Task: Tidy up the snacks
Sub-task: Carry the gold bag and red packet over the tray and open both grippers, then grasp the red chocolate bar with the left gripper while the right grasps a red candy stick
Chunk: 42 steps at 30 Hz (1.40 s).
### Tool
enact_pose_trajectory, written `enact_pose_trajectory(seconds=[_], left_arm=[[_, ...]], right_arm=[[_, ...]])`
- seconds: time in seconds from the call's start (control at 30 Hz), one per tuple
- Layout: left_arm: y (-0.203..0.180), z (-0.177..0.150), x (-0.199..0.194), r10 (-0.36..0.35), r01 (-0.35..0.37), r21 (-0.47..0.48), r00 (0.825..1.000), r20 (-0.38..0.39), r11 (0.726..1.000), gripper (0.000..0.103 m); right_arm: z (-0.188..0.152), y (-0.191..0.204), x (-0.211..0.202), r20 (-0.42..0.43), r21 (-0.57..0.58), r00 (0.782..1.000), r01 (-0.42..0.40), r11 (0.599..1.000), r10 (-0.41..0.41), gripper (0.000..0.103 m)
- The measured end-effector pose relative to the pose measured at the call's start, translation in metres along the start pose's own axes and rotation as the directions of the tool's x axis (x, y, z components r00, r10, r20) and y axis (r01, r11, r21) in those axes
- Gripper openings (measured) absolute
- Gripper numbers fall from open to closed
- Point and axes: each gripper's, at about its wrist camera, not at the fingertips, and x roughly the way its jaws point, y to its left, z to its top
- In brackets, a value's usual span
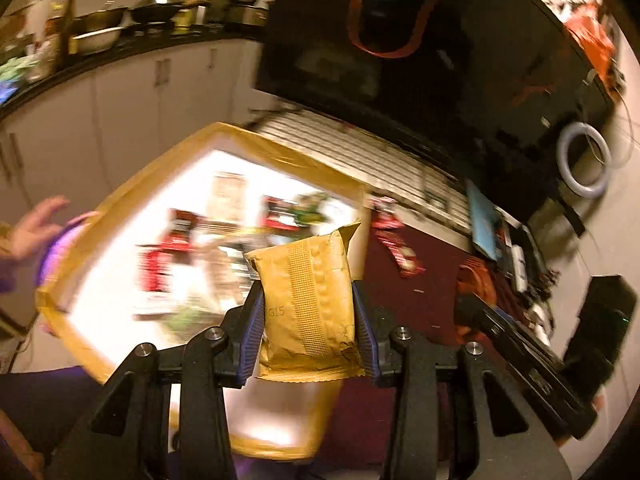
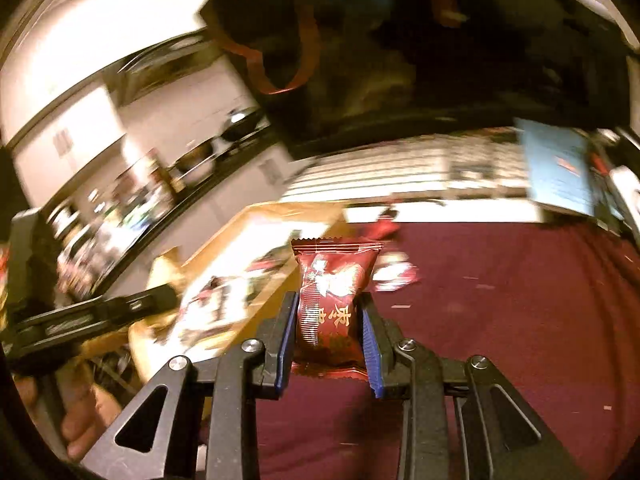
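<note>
My left gripper [image 1: 308, 292] is shut on a gold snack packet [image 1: 308, 304] and holds it in the air over the near right edge of a yellow-rimmed box [image 1: 280, 152] with several blurred snack packets inside. My right gripper [image 2: 326, 300] is shut on a dark red snack packet [image 2: 332, 304] with Chinese print, held above the maroon tablecloth [image 2: 500, 300]. The box [image 2: 280, 214] lies to its left. A loose red packet [image 1: 394, 240] lies on the cloth right of the box; it also shows in the right wrist view [image 2: 394, 270].
A black bag [image 1: 400, 60] with orange handles stands behind the table. A blue book [image 1: 484, 224] and dark gear [image 1: 520, 344] sit at the right. A kitchen counter [image 1: 120, 48] with pots runs at the back left. The left gripper's body [image 2: 88, 320] shows left of the right gripper.
</note>
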Motion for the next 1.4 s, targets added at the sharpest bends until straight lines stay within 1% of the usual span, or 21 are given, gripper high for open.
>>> enact_pose_trajectory(seconds=[0.1, 0.23, 0.33, 0.4, 0.47, 0.53, 0.6, 0.63, 0.73, 0.77, 0.83, 0.87, 0.9, 0.93, 0.97, 1.03, 1.1, 1.17, 1.23, 1.33, 1.4], left_arm=[[0.038, 0.007, -0.007, 0.056, -0.055, -0.071, 0.998, 0.013, 0.996, 0.039], [0.081, 0.01, -0.004, 0.139, -0.137, -0.136, 0.99, 0.005, 0.981, 0.039], [0.098, 0.008, 0.002, 0.165, -0.164, -0.153, 0.986, -0.009, 0.974, 0.039], [0.106, 0.007, 0.013, 0.179, -0.183, -0.158, 0.983, -0.04, 0.97, 0.039], [0.111, 0.005, 0.02, 0.192, -0.201, -0.158, 0.979, -0.068, 0.967, 0.039], [0.111, 0.004, 0.026, 0.192, -0.203, -0.157, 0.978, -0.085, 0.966, 0.039], [0.108, 0.002, 0.032, 0.191, -0.205, -0.149, 0.976, -0.102, 0.967, 0.04], [0.107, 0.001, 0.036, 0.204, -0.219, -0.139, 0.972, -0.117, 0.966, 0.04], [0.109, -0.001, 0.043, 0.226, -0.249, -0.152, 0.962, -0.152, 0.957, 0.04], [0.111, -0.002, 0.043, 0.225, -0.248, -0.156, 0.963, -0.15, 0.956, 0.042], [0.107, -0.002, 0.041, 0.225, -0.246, -0.15, 0.964, -0.144, 0.958, 0.051], [0.104, -0.001, 0.039, 0.228, -0.247, -0.147, 0.965, -0.133, 0.958, 0.057], [0.099, -0.001, 0.036, 0.231, -0.246, -0.142, 0.966, -0.113, 0.959, 0.059], [0.095, -0.001, 0.032, 0.232, -0.244, -0.136, 0.968, -0.098, 0.96, 0.06], [0.089, -0.002, 0.029, 0.232, -0.24, -0.123, 0.969, -0.08, 0.963, 0.063], [0.073, -0.003, 0.022, 0.209, -0.213, -0.093, 0.977, -0.047, 0.973, 0.066], [0.056, -0.004, 0.019, 0.176, -0.178, -0.045, 0.984, -0.034, 0.983, 0.067], [0.041, -0.004, 0.016, 0.148, -0.149, -0.029, 0.989, -0.024, 0.988, 0.067], [0.024, -0.005, 0.015, 0.104, -0.104, 0.002, 0.994, -0.014, 0.995, 0.067], [-0.001, -0.006, 0.021, 0.065, -0.065, 0.03, 0.998, -0.012, 0.997, 0.068], [-0.014, -0.007, 0.029, 0.031, -0.03, 0.029, 0.999, -0.032, 0.999, 0.068]], right_arm=[[-0.002, 0.038, 0.023, -0.069, -0.052, 0.995, -0.077, 0.996, 0.073, 0.03], [-0.007, 0.086, 0.051, -0.148, -0.135, 0.983, -0.131, 0.982, 0.111, 0.03], [-0.015, 0.114, 0.072, -0.204, -0.2, 0.976, -0.12, 0.972, 0.079, 0.03], [-0.019, 0.124, 0.082, -0.218, -0.24, 0.975, -0.091, 0.967, 0.038, 0.03], [-0.024, 0.128, 0.091, -0.239, -0.265, 0.971, -0.071, 0.962, 0.006, 0.03], [-0.03, 0.132, 0.098, -0.259, -0.288, 0.966, -0.061, 0.956, -0.016, 0.03], [-0.037, 0.137, 0.105, -0.267, -0.333, 0.962, -0.032, 0.942, -0.062, 0.03], [-0.04, 0.139, 0.109, -0.269, -0.351, 0.959, -0.018, 0.936, -0.083, 0.03], [-0.043, 0.139, 0.11, -0.272, -0.35, 0.959, -0.018, 0.937, -0.083, 0.033], [-0.042, 0.136, 0.107, -0.267, -0.332, 0.961, -0.027, 0.943, -0.066, 0.033], [-0.038, 0.127, 0.1, -0.261, -0.281, 0.965, -0.058, 0.958, -0.018, 0.042], [-0.035, 0.121, 0.093, -0.252, -0.242, 0.968, -0.076, 0.967, 0.013, 0.049], [-0.031, 0.116, 0.089, -0.244, -0.207, 0.969, -0.091, 0.974, 0.039, 0.053], [-0.025, 0.106, 0.082, -0.233, -0.159, 0.97, -0.111, 0.981, 0.072, 0.055], [-0.02, 0.097, 0.076, -0.222, -0.119, 0.971, -0.123, 0.985, 0.094, 0.056], [-0.01, 0.076, 0.062, -0.192, -0.051, 0.975, -0.126, 0.991, 0.114, 0.057], [0.0, 0.057, 0.049, -0.166, 0.0, 0.979, -0.12, 0.993, 0.118, 0.062], [0.011, 0.035, 0.036, -0.134, 0.047, 0.985, -0.099, 0.994, 0.105, 0.068], [0.026, 0.009, 0.024, -0.099, 0.093, 0.994, -0.032, 0.995, 0.041, 0.074], [0.045, -0.017, 0.023, -0.115, 0.096, 0.993, 0.03, 0.995, -0.019, 0.075], [0.056, -0.034, 0.029, -0.15, 0.084, 0.987, 0.076, 0.994, -0.062, 0.075]])
